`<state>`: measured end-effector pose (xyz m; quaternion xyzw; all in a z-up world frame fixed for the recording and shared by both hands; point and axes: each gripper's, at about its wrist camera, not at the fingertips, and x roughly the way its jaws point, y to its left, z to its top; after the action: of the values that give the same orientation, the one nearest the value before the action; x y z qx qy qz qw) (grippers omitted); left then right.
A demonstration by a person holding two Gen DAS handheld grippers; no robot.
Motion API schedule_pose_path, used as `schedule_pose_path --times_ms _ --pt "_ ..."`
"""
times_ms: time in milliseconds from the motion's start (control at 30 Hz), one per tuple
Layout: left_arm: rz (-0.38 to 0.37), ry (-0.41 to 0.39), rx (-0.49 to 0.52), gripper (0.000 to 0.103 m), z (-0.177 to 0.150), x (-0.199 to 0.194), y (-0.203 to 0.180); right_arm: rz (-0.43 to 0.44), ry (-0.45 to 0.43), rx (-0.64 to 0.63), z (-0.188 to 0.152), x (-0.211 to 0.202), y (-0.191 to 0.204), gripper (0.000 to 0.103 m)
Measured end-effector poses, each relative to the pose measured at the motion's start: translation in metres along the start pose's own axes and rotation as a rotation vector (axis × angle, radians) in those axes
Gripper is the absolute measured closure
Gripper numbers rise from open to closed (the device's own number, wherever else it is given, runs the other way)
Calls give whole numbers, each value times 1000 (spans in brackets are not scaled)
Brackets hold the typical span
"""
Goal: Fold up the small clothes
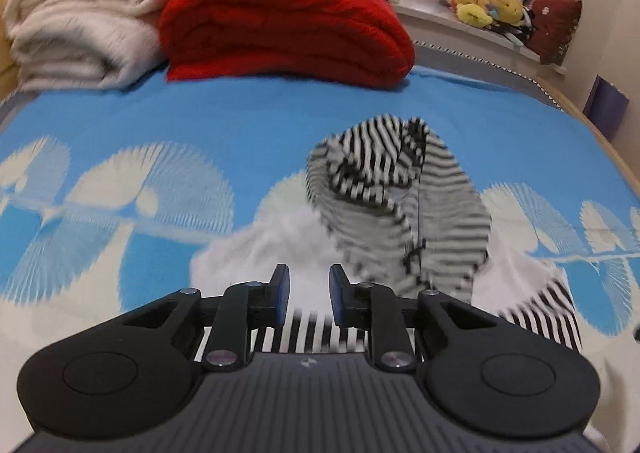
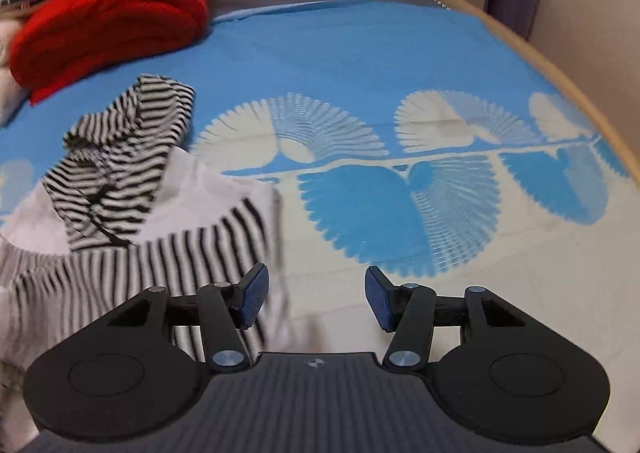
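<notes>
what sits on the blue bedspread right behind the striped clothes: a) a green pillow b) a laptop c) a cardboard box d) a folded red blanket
d: a folded red blanket lies on the blue bedspread beyond the black-and-white striped garment, next to a stack of white blankets.

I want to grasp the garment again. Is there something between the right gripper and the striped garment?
Nothing visible. The right gripper is open above the blue bedspread, and the striped garment lies directly beside its left finger.
</notes>
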<state>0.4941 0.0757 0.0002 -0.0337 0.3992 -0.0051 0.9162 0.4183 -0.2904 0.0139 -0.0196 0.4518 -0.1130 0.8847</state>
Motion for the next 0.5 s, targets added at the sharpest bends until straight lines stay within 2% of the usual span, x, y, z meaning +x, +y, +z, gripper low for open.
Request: schedule_pose_path --times_ms 200,400,500 --pt "-8 -29 56 82 66 88 -23 -32 22 -51 -5 11 -7 48" --pt "-1 -33 48 82 127 191 -39 -62 51 -61 -6 26 -16 48" --pt "-17 -2 33 79 152 242 -45 -65 49 -69 -4 27 -14 48"
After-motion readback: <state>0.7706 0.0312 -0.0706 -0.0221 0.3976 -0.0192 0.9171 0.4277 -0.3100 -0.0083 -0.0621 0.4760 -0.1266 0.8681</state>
